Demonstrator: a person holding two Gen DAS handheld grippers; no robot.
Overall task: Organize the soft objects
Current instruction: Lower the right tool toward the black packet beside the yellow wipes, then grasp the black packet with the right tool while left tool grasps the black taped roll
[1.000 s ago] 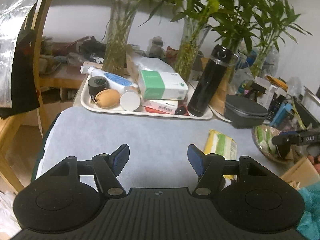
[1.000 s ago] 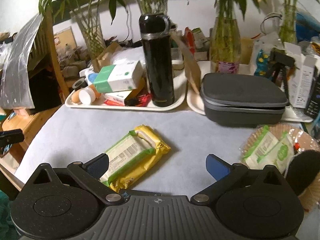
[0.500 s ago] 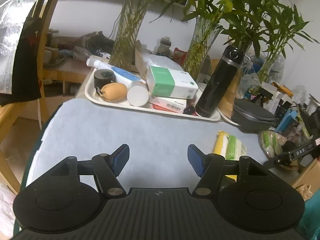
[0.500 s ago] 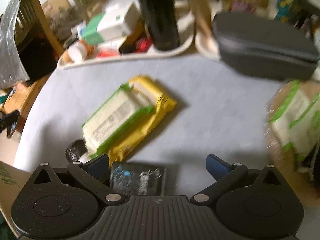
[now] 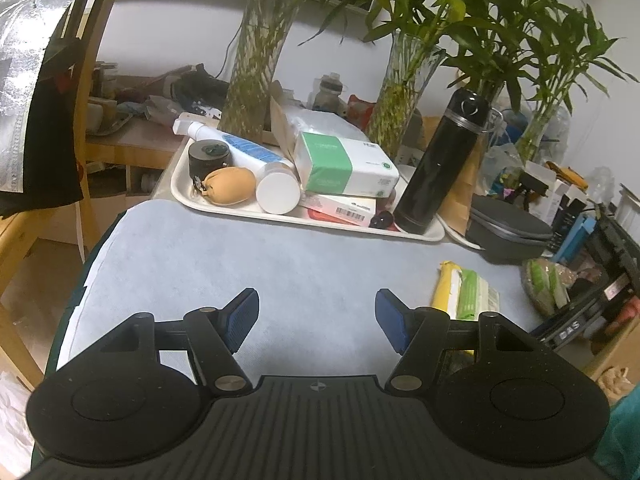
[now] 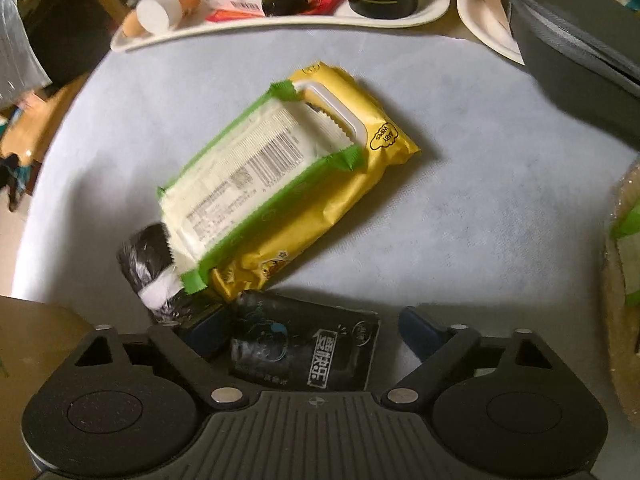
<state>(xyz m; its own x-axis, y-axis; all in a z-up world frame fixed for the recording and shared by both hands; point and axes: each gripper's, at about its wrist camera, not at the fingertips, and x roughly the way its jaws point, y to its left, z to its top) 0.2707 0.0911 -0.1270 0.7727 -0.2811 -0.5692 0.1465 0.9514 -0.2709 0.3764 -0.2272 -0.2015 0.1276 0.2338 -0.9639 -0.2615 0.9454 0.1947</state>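
Currently, the right gripper [image 6: 316, 332] points steeply down at the pale blue table cover [image 6: 460, 200], and its jaws are closing. A black packet [image 6: 304, 350] with white print lies flat between the two blue pads. The left pad sits at the packet's left edge, though contact there cannot be confirmed; the right pad stands apart from the packet's right edge, so no grip is established.

At 12 o'clock from the black packet lies a yellow wipes pack [image 6: 320, 172], set on a diagonal, its near corner touching or just overlapping the black packet. A second green-edged wipes pack [image 6: 248, 180], label side up with a barcode, rests on top of the yellow pack. A small dark roll [image 6: 150, 264] with a white band lies at 10 o'clock from the black packet, tucked against the lower end of the green-edged pack.

A white tray [image 6: 280, 24] runs along the far edge of the cover at 12 o'clock. A grey zip case [image 6: 580, 40] sits at 2 o'clock.

The left gripper [image 5: 316, 320] hovers over a bare part of the cover with its jaws spread and nothing between them. In the left wrist view, the stacked wipes packs lie at 2 o'clock from it, and the right gripper's black body enters at 3 o'clock. The tray at 12 o'clock carries a black flask [image 5: 440, 160], a green and white box [image 5: 344, 164] and a white tube [image 5: 240, 152].
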